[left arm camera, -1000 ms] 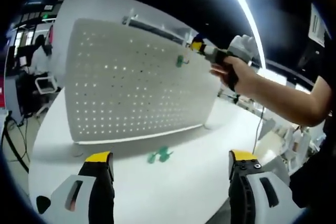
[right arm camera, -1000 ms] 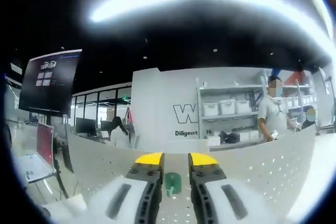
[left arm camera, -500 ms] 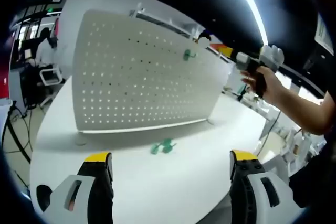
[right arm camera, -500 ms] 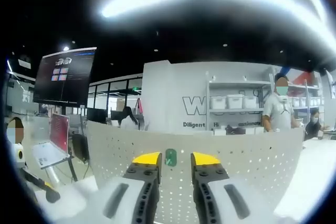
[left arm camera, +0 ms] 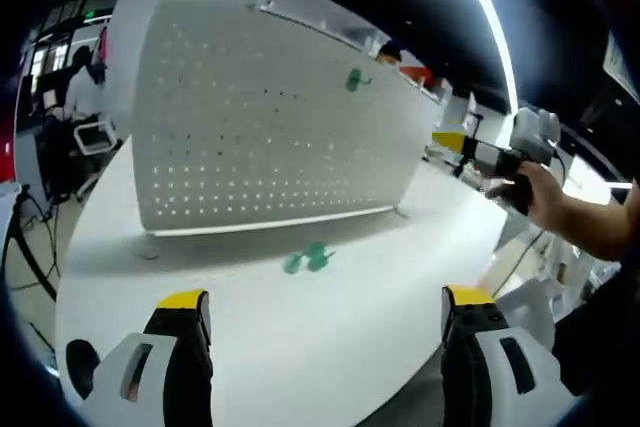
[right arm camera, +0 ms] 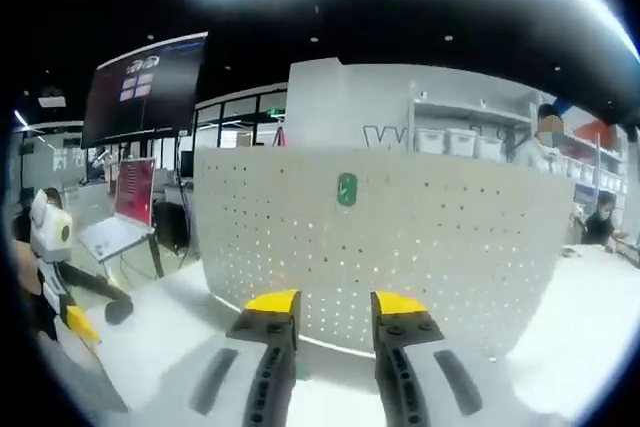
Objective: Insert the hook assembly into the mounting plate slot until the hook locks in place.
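Observation:
The white pegboard mounting plate (left arm camera: pixel 270 117) stands upright on the round white table (left arm camera: pixel 300 347). One green hook (left arm camera: pixel 355 79) hangs high on the plate and faces the right gripper view as a small green tab (right arm camera: pixel 346 188). Loose green hook pieces (left arm camera: pixel 307 259) lie on the table in front of the plate. My left gripper (left arm camera: pixel 326 299) is open wide, low over the table's near edge, with nothing in it. My right gripper (right arm camera: pixel 336 303) is open with a narrow empty gap, back from the plate. A hand holds it at the right (left arm camera: pixel 478 154).
Behind the plate are a shelf with white bins (right arm camera: pixel 450 142), a dark wall monitor (right arm camera: pixel 145 82) and people at desks (left arm camera: pixel 85 92). The left gripper (right arm camera: pixel 75 319) shows at the left of the right gripper view. The table's edge curves near my left jaws.
My right gripper has drawn back from the top of the plate and swung to the right. The green hook it was around now stays on the plate by itself.

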`<state>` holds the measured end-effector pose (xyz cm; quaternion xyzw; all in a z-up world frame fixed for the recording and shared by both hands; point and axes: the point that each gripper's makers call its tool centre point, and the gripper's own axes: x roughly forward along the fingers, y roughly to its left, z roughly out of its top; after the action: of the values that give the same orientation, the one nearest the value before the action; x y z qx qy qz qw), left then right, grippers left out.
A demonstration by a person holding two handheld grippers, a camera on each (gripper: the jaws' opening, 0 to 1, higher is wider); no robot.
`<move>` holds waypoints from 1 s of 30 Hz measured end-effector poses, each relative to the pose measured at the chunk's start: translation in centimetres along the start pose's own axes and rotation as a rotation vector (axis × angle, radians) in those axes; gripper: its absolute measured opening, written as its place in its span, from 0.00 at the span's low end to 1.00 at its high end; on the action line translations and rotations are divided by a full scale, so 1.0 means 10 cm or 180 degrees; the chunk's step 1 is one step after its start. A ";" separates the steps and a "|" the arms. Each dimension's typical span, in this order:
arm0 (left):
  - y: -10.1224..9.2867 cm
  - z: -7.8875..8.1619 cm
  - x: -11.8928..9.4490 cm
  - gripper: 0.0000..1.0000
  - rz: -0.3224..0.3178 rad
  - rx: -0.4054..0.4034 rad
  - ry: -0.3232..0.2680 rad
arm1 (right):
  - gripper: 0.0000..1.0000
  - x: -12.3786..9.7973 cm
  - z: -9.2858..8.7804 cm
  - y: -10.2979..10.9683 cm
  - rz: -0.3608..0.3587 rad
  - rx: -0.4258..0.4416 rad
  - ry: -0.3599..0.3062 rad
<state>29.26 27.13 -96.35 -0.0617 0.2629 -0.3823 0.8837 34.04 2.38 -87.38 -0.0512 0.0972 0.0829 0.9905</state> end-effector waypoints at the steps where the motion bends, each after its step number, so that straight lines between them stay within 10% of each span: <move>1: 0.00 -0.01 -0.01 0.95 -0.0012 -0.0031 0.0007 | 0.27 0.00 -0.07 0.01 0.0010 0.0048 0.0045; 21: 0.02 -0.18 -0.05 0.96 -0.0002 -0.0105 0.0239 | 0.29 -0.32 -0.91 0.61 0.0725 0.0161 0.0859; 30: 0.01 -0.25 -0.04 0.96 0.0006 -0.0059 0.0349 | 0.29 -0.30 -1.00 0.76 0.0876 0.0335 0.1003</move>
<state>27.85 27.71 -98.32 -0.0485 0.3145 -0.3818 0.8677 27.99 8.20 -97.18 0.0020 0.2612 0.2032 0.9437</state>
